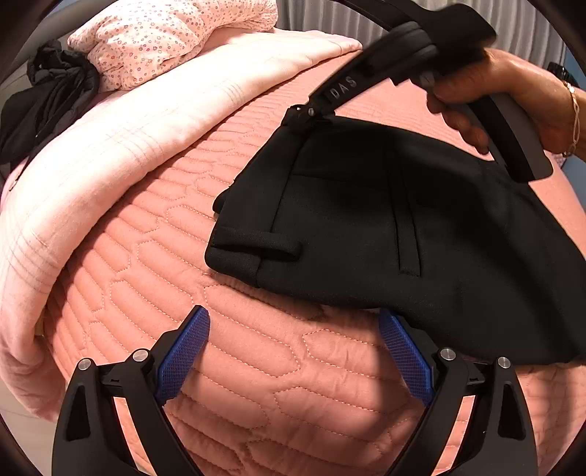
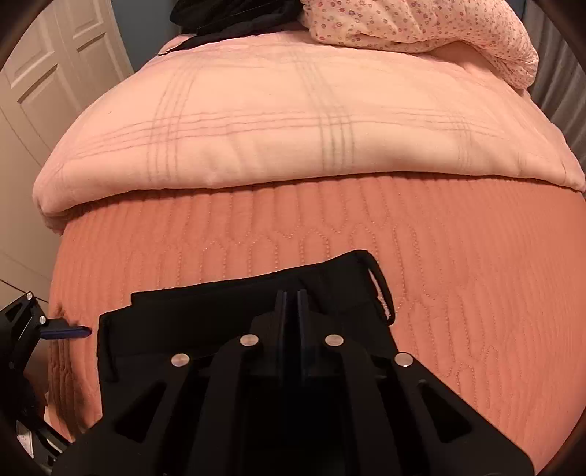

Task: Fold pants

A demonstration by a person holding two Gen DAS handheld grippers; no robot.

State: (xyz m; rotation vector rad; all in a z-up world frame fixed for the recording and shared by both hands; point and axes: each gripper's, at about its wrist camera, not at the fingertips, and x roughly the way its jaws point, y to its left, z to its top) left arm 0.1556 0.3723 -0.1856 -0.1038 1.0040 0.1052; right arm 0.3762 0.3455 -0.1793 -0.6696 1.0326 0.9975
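Note:
Black pants point(image 1: 384, 227) lie on a salmon quilted bedspread point(image 1: 146, 238), waistband with a belt loop toward the left. My right gripper point(image 1: 306, 113) is shut on the far waistband corner and lifts it slightly. In the right wrist view its fingers point(image 2: 292, 304) are pressed together on the waistband point(image 2: 219, 315). My left gripper point(image 1: 293, 329) is open and empty above the bedspread, just in front of the pants' near edge; its right pad point(image 1: 403, 351) sits at the fabric's edge. It also shows at the left in the right wrist view point(image 2: 66, 331).
A folded pale pink blanket point(image 2: 256, 139) lies across the far part of the bed. A floral pink cloth point(image 2: 421, 25) and a dark garment point(image 1: 47, 95) rest behind it. A white door point(image 2: 55, 66) stands at the left.

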